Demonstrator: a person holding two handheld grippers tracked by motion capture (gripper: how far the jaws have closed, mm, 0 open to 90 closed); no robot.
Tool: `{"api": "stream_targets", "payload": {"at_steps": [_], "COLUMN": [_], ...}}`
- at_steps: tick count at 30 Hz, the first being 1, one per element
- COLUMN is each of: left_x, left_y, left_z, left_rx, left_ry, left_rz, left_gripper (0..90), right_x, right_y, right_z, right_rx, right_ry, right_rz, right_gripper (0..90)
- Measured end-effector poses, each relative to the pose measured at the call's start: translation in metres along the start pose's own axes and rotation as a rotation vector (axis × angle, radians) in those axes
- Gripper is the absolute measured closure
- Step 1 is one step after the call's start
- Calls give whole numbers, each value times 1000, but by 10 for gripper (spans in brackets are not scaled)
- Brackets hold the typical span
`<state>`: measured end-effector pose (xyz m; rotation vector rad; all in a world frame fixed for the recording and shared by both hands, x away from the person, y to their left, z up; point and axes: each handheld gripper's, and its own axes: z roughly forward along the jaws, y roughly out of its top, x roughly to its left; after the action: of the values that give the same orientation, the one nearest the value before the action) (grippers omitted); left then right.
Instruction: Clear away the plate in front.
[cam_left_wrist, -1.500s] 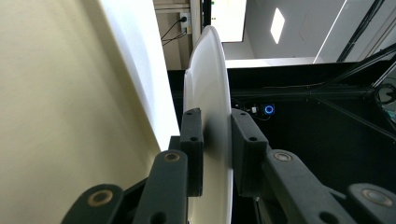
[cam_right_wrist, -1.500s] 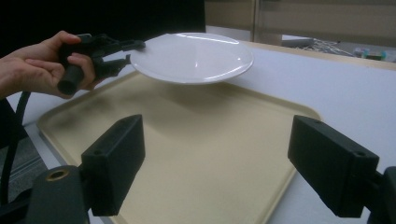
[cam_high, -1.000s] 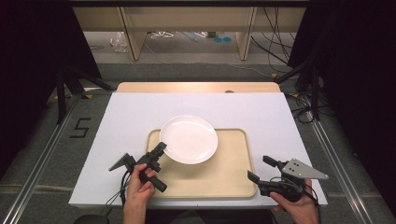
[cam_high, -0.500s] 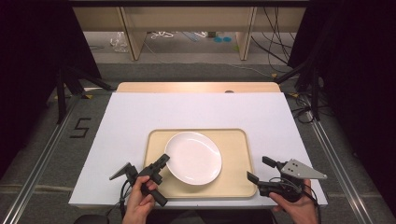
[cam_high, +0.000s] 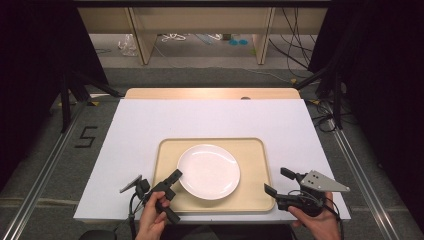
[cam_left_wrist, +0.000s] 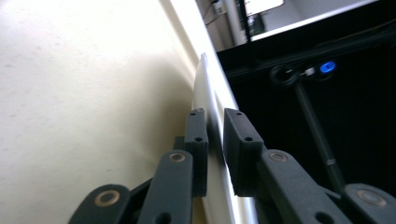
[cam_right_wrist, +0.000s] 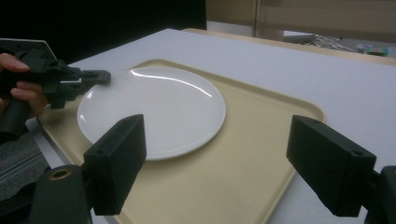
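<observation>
Left black plastic two-jaw gripper (cam_high: 174, 176) has brass-ringed pivots and screwed rectangular pads; right black gripper (cam_high: 278, 182) carries a grey three-cornered plate at two o'clock, cables trailing.

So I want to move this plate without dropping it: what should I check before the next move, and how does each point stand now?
1. Left tongs on the plate: ok. The left gripper view shows the rim between the jaws, which have just been closing.
2. Grip firm: cannot tell. A narrow gap shows beside one pad.
3. Plate inside the tray: ok, it lies near the tray's left side.
4. Right tongs out of the way: ok, open, off the tray's right edge.
5. Room on the tray to the plate's right: ok, that part is bare.
</observation>
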<state>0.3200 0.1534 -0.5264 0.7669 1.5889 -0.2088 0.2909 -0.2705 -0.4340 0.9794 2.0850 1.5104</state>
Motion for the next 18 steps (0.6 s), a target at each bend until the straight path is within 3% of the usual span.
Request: {"api": "stream_targets", "payload": {"at_steps": [3, 4, 7, 11, 13, 18], "left_x": [-2, -3, -8, -13, -15, -19], "left_y": [-1, 0, 4, 11, 14, 19], "left_z": [1, 1, 0, -1, -1, -2], "left_rx": [3, 4, -16, -22, -29, -37], "left_ry": [35, 22, 46, 43, 28, 32], "left_rz": [27, 22, 89, 151, 162, 275], "left_gripper": [720, 718, 600, 544, 512, 455], "right_x": [0, 0, 0, 0, 0, 0], "right_y": [0, 0, 0, 0, 0, 0], "right_z": [-1, -1, 0, -1, -1, -1], "right_rx": [5, 5, 5, 6, 4, 0], "right_ry": [3, 3, 2, 4, -3, -6], "right_rz": [4, 3, 0, 4, 3, 1], "right_gripper": [209, 209, 209, 209, 209, 208]}}
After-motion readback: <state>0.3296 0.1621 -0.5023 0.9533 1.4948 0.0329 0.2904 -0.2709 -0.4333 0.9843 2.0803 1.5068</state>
